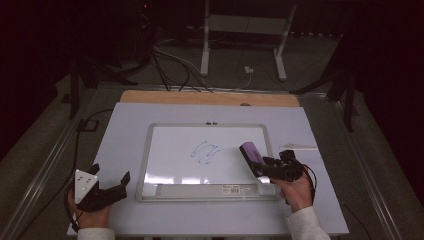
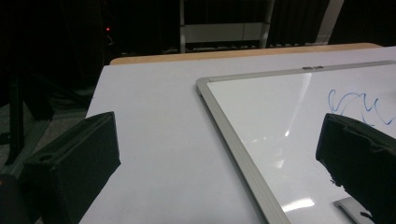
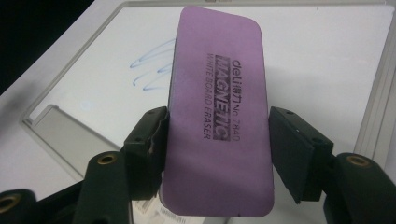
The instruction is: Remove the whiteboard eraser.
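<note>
Taking the whiteboard (image 1: 165,150) as the landmark, the work in hand looks like wiping it clean, and it seems to be at its opening stage. Nearest the person, off the board's near left corner, the left claw (image 1: 111,181) rests low over the white table (image 1: 125,120) with its jaws spread wide and nothing between them; the left gripper view shows bare table and the board's metal frame in the gap. At the board's near right corner, the right claw (image 1: 260,165) is clamped at a middling width on a purple eraser (image 3: 219,107), its pads pressing the eraser's long sides, as the right gripper view shows, with the printed back facing the camera. The eraser juts out over the board's right part, lifted above the surface rather than pressed on it, as far as I can judge. Farther in, near the board's middle, the blue scribble (image 1: 205,152) stands whole and unsmeared. So the pick-up is done; carrying the eraser over to the marks, lowering it and rubbing them out is all left.
</note>
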### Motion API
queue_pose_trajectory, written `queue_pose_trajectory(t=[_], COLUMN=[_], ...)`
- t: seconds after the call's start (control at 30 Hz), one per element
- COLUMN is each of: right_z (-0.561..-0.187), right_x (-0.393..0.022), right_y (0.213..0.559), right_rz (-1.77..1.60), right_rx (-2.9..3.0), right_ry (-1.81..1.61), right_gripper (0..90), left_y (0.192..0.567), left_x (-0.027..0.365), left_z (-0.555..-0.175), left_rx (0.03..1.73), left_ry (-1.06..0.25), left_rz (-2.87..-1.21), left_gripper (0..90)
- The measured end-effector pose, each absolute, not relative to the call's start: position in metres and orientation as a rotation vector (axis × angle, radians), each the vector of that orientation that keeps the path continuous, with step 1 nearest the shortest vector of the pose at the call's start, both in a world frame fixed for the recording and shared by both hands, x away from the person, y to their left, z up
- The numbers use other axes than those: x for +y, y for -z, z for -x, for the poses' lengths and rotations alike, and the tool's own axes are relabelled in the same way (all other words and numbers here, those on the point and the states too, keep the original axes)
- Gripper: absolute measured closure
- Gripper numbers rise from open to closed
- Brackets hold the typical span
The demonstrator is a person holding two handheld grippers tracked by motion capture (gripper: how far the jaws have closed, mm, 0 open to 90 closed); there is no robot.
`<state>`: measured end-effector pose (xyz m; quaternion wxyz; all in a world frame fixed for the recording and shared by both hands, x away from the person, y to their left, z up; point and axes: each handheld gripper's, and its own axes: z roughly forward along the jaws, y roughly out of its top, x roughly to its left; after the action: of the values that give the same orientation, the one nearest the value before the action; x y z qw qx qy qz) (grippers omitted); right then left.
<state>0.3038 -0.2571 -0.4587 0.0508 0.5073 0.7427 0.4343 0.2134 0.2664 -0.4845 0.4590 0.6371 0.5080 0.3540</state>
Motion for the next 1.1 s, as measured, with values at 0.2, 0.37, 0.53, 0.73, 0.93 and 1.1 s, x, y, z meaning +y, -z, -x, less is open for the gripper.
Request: queue_pose_trajectory(t=[0.2, 0.37, 0.53, 0.73, 0.93, 1.1], right_z=[-0.312, -0.32, -0.327, -0.333, -0.34, -0.344], right_x=[-0.252, -0.246, -0.241, -0.235, -0.229, -0.224], right_y=[0.455, 0.454, 0.456, 0.458, 0.462, 0.464], right_rz=[-1.535, -1.529, -1.526, -1.523, -1.515, -1.503], right_rx=[2.241, 2.231, 2.225, 2.217, 2.213, 2.213], right_ry=[-1.331, -1.329, -1.313, -1.283, -1.244, -1.214], right_gripper=[39.9, 39.9, 39.9, 39.9, 39.9, 39.9], left_y=[0.485, 0.485, 0.485, 0.485, 0.485, 0.485], left_x=[0.266, 0.266, 0.266, 0.266, 0.266, 0.266], left_z=[-0.213, -0.214, -0.214, -0.214, -0.214, -0.214], left_rx=[1.249, 1.249, 1.247, 1.247, 1.245, 1.245], left_ry=[-0.871, -0.872, -0.872, -0.872, -0.87, -0.87], left_rz=[-1.574, -1.576, -1.578, -1.58, -1.581, -1.582], left_gripper=[0.4, 0.4, 0.4, 0.4, 0.4, 0.4])
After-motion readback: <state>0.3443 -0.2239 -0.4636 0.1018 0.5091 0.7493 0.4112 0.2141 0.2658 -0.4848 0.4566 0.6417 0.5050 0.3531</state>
